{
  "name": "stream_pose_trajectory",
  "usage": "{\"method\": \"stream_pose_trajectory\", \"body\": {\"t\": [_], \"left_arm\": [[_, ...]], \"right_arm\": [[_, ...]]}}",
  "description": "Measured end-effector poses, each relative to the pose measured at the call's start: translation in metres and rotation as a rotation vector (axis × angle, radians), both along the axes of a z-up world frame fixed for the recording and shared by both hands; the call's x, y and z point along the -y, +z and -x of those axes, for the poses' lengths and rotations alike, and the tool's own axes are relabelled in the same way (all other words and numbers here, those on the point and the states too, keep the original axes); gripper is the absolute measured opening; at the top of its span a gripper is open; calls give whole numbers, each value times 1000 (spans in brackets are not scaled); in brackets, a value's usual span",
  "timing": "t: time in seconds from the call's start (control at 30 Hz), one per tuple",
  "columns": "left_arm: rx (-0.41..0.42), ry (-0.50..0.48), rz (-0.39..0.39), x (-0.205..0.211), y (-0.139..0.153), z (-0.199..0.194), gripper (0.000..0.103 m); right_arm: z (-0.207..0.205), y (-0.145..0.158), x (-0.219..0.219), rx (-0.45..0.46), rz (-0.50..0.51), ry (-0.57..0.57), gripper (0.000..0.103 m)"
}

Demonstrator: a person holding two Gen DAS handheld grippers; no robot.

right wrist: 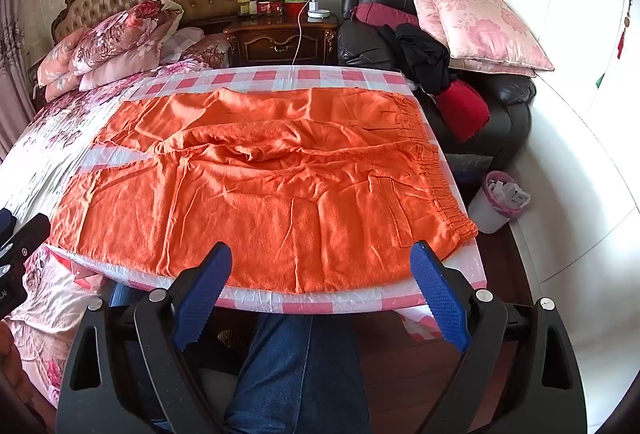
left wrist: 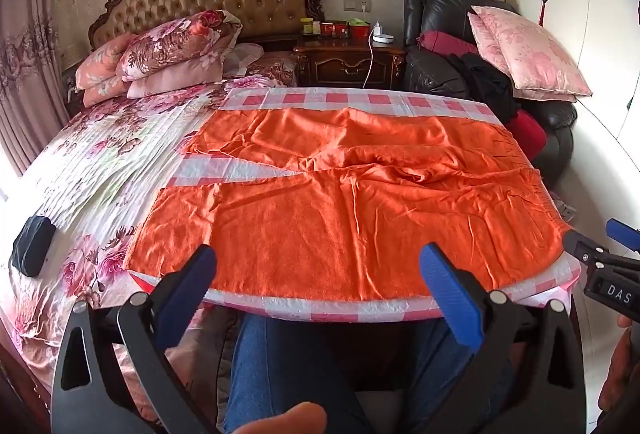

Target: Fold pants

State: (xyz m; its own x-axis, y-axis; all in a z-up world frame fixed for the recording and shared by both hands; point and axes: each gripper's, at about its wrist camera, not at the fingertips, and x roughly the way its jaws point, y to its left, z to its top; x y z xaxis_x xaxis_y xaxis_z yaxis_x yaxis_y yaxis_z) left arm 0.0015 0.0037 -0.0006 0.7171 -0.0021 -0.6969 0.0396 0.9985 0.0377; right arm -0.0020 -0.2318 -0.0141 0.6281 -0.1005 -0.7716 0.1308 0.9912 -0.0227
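Both the left gripper (left wrist: pixel 316 266) and right gripper (right wrist: pixel 320 266) hover spread wide, empty, at lower frame; the wrinkled orange fabric pants (left wrist: pixel 340 202) might bunch if pinched unevenly.

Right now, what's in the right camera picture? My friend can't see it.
Orange pants lie spread flat on a pink checked table, waistband to the right. The open right gripper hovers at the near edge, holding nothing.
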Motion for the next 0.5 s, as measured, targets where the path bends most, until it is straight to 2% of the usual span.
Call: {"method": "stream_pose_trajectory", "body": {"t": [0.5], "left_arm": [[1,2,2,2,0,1,101]], "right_arm": [[1,0,-1,1,-1,2,88]]}}
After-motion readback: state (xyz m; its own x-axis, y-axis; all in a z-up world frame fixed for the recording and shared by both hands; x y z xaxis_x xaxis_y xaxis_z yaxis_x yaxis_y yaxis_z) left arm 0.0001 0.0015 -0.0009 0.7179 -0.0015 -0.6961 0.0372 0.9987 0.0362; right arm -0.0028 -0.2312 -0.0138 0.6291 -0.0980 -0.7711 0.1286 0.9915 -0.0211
